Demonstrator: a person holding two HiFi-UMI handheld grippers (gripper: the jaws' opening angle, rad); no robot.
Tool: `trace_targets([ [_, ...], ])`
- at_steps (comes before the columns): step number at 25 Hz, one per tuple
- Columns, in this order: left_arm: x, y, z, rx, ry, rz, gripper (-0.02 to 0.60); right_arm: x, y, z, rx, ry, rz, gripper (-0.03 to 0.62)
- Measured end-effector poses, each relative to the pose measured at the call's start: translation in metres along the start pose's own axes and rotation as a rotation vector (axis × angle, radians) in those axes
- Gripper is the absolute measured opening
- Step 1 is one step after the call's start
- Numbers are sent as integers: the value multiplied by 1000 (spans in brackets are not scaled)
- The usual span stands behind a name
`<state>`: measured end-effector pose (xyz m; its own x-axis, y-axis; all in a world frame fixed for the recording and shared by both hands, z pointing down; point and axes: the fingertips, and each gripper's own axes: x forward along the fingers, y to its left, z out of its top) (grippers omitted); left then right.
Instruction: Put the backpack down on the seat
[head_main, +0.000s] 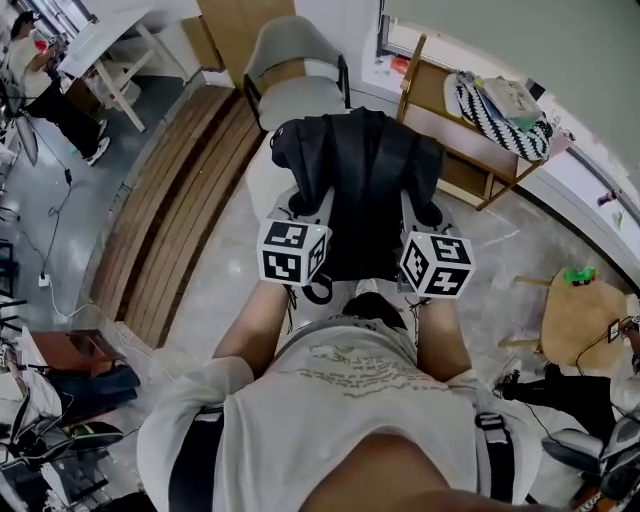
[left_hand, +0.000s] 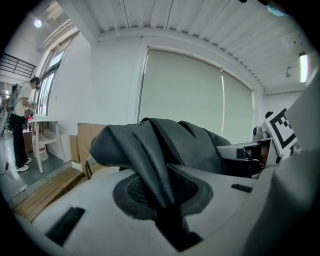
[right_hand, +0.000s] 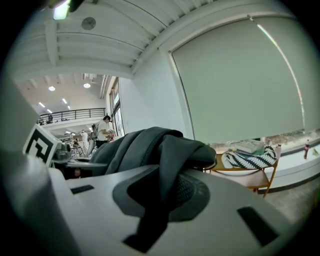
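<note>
A black backpack (head_main: 360, 185) hangs between my two grippers in the head view, in front of the person's chest. My left gripper (head_main: 303, 208) holds its left side and my right gripper (head_main: 418, 210) its right side. In the left gripper view the left gripper (left_hand: 162, 197) is shut on a fold of the backpack's black fabric (left_hand: 150, 155). The right gripper (right_hand: 160, 197) is likewise shut on a dark fold (right_hand: 172, 150). Just beyond the backpack stands a grey padded chair (head_main: 297, 98) with black armrests. A pale surface (head_main: 258, 172) shows under the backpack's left edge.
A wooden shelf (head_main: 470, 175) with a striped cloth (head_main: 495, 120) and books stands at the right. A round wooden stool (head_main: 583, 320) is lower right. Wooden planks (head_main: 180, 200) lie on the floor at left. A person (head_main: 45, 85) stands by a white table far left.
</note>
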<state>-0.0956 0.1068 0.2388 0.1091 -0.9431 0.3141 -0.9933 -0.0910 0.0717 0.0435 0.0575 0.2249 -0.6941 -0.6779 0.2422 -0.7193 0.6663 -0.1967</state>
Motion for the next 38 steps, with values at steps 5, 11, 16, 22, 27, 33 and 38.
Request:
trace_targets([
  [5, 59, 12, 8, -5, 61, 2, 74, 46, -36, 7, 11, 67, 21, 52],
  [11, 115, 17, 17, -6, 105, 7, 72, 86, -74, 14, 18, 137, 44, 52],
  [16, 134, 30, 13, -46, 130, 23, 72, 113, -83, 14, 2, 185, 79, 52],
  [22, 137, 46, -10, -51, 201, 9, 71, 127, -76, -16, 12, 300, 72, 52],
  [27, 140, 59, -33, -52, 271, -64, 71, 132, -68, -41, 22, 375, 27, 52],
  [33, 154, 65, -67, -33, 357, -140, 72, 139, -72, -77, 85, 459, -28, 52],
  [38, 173, 66, -95, -3, 432, -219, 71, 142, -82, -107, 148, 500, -94, 52],
])
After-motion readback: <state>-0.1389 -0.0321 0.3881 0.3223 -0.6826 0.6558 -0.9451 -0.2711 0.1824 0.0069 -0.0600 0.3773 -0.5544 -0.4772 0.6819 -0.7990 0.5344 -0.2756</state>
